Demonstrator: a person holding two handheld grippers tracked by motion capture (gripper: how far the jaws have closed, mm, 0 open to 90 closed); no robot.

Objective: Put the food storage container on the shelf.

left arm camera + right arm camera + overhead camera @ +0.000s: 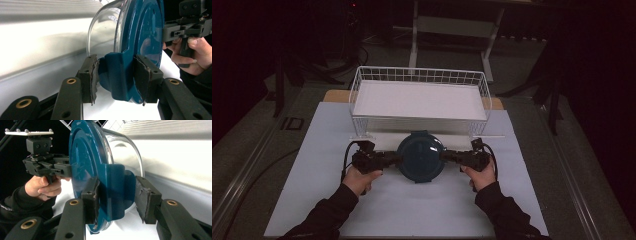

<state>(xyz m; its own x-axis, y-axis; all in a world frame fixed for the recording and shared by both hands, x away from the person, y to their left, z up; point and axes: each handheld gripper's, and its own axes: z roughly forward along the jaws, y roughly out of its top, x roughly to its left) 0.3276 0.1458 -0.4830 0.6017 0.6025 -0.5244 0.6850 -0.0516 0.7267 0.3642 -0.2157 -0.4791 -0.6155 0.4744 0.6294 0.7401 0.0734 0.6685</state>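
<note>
A round clear glass bowl with a dark teal lid [420,156] is just in front of the wire basket, between my two grippers. My left gripper [398,157] grips it from the left and my right gripper [443,156] from the right. In the left gripper view, the left gripper [117,75] is shut on a teal side clip [117,72] of the lid, with the glass bowl [105,30] beyond. The right gripper view has the right gripper [116,200] shut on the opposite clip [112,190], one pad [91,195] on the lid's top.
A white wire basket [357,85] holding a white board stands right behind the bowl. A pale mat [412,210] covers the table. Dark floor surrounds it, with cables at the left and stand legs behind. A hand grips each tool.
</note>
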